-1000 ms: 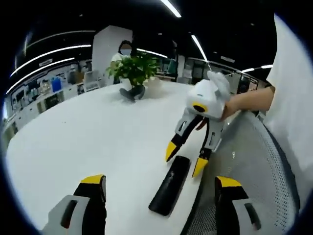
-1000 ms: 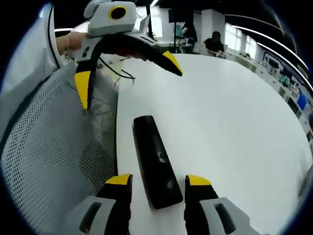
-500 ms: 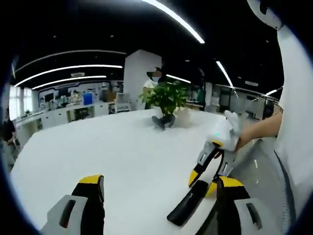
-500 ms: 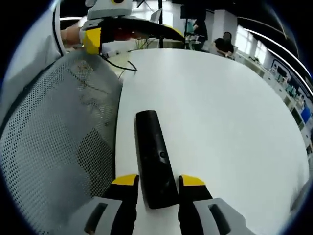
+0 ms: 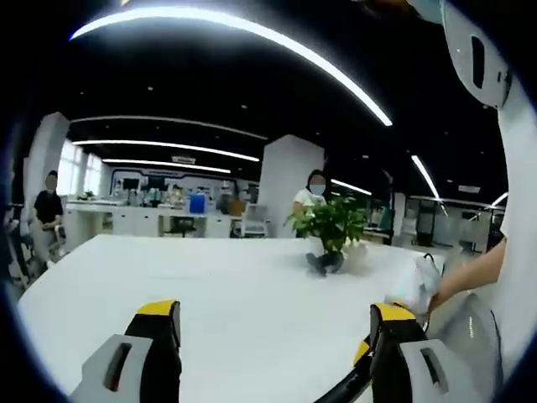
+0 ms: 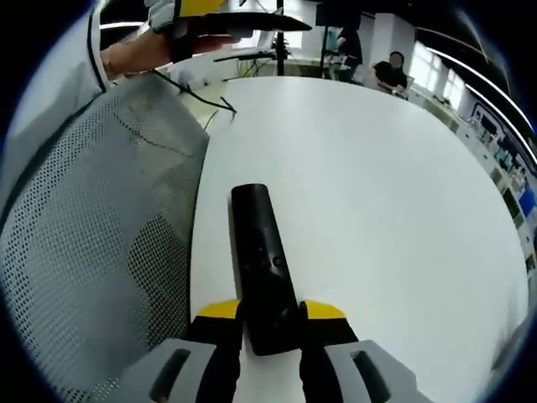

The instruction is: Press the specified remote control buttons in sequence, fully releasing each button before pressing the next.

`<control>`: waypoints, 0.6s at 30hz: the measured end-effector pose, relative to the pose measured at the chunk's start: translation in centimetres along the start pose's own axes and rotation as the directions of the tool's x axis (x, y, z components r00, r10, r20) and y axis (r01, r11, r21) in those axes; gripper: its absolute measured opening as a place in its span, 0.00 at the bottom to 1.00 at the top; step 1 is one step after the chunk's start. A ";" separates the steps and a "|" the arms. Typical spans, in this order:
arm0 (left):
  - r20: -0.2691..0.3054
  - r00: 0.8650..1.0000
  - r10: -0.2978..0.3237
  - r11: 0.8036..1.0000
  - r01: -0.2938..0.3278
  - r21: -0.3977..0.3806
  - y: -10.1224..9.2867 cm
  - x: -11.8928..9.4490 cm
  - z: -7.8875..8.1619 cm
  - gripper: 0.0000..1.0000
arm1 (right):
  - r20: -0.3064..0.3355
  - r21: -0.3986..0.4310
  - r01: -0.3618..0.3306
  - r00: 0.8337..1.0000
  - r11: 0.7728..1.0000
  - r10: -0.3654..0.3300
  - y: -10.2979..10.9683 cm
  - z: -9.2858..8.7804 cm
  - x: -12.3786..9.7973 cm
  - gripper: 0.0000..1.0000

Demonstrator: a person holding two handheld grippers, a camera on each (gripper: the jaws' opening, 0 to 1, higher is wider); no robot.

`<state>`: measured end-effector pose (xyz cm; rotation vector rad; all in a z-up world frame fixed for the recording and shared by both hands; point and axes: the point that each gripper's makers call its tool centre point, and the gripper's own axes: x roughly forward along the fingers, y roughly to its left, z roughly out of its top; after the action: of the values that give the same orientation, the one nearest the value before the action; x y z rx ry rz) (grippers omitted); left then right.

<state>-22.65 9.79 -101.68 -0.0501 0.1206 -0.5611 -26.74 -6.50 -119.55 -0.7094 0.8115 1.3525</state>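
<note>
The right gripper (image 6: 262,312) clamped the black remote (image 6: 263,264) near the desk (image 6: 377,193) edge; the left gripper (image 5: 273,327) stood apart.

Matt remote (image 6: 263,267) (probably plastic), smooth table (image 6: 377,201)

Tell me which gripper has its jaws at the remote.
The right gripper: its yellow-tipped jaws sit either side of the black remote. The left gripper hangs wide open over the white table.
</note>
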 end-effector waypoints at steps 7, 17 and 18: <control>0.016 1.000 0.006 1.000 -0.005 -0.018 0.0 -0.1 0.5 0.97 | 0.000 0.022 0.013 1.000 1.000 -0.013 -1.6 0.4 0.3 0.23; 0.032 0.999 0.013 0.999 -0.012 -0.052 0.2 -0.4 1.5 0.98 | -0.011 0.015 0.017 1.000 1.000 -0.017 -3.4 0.8 0.5 0.23; 0.031 0.999 0.017 0.998 -0.015 -0.053 0.2 -0.4 1.6 0.98 | -0.012 0.015 0.019 1.000 1.000 -0.019 -3.7 0.8 0.5 0.23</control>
<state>-22.70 10.24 -100.12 -0.1094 0.1056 -0.5408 -22.97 -5.91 -119.60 -0.7123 0.8210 1.3251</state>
